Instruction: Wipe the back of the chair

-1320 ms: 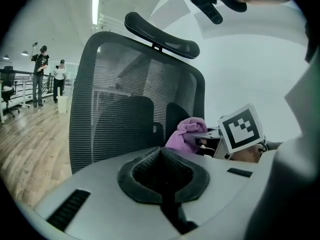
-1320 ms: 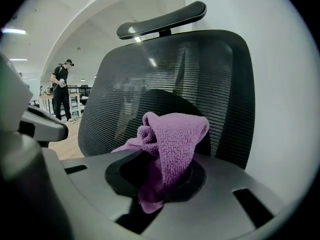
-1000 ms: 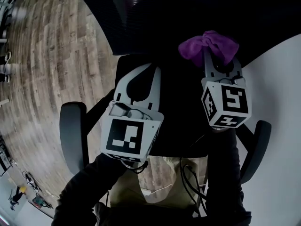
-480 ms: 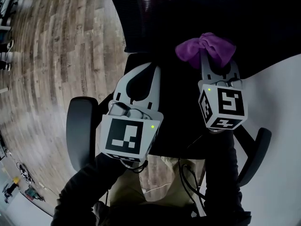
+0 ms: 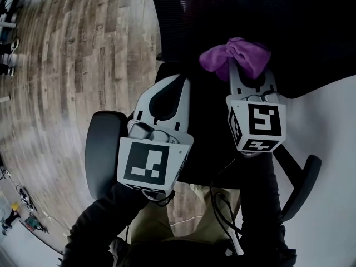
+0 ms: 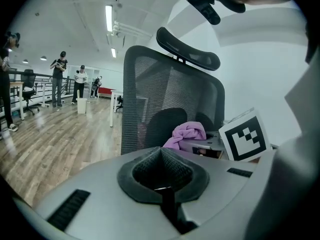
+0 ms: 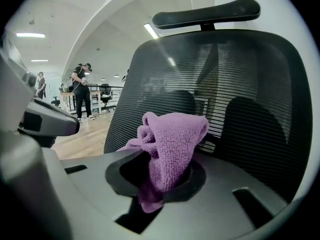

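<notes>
The right claw is shut on a purple cloth. The cloth is bunched and stands up out of the 2 jaws, with a small tail hanging below them. It is just in front of the mesh back of the chair, in its lower middle part, but I cannot tell if they touch. The left claw is to the left and nearer. Its jaws are together and hold nothing.
</notes>
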A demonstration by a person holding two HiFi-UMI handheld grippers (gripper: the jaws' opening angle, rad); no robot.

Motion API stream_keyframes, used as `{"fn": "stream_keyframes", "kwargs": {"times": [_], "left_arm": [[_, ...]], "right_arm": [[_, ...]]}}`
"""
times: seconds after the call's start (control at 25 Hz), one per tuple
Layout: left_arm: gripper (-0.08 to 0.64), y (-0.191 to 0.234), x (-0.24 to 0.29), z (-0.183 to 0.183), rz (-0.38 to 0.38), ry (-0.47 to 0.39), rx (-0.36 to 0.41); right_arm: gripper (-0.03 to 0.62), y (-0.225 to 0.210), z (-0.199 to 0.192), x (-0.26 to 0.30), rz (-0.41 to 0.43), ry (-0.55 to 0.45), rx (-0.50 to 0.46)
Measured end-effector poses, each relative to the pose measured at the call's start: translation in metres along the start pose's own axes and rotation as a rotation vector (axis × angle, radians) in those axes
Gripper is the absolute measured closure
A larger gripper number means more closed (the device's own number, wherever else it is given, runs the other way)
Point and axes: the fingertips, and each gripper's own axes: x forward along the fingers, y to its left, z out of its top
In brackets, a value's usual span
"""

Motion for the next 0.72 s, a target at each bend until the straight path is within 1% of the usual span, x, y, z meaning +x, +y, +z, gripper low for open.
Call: {"fn": "stream_keyframes", "kwargs": {"times": [0.24, 0.48, 0.64, 0.72], "left_arm": [[0.56, 0.02, -0.013, 0.011, 0.023, -0.011, -0.006], [0.56, 0.022, -0.023, 0.007, 0.009, -0.023, -0.013], [0.56, 0.022, -0.033, 0.014, -0.01, -0.016, -0.019], [0.56, 0.022, -0.037, 0.019, -0.013, -0.012, -0.035]], "right_arm": [[0.525, 0.025, 0.011, 0.011, 0.031, 0.005, -0.013], [0.525, 0.054, 0.012, 0.024, 0.074, 0.009, -0.032], [0.525, 0.071, 0.02, 0.032, 0.094, 0.014, -0.039], [0.525, 0.078, 0.023, 0.035, 0.105, 0.013, -0.04]]}}
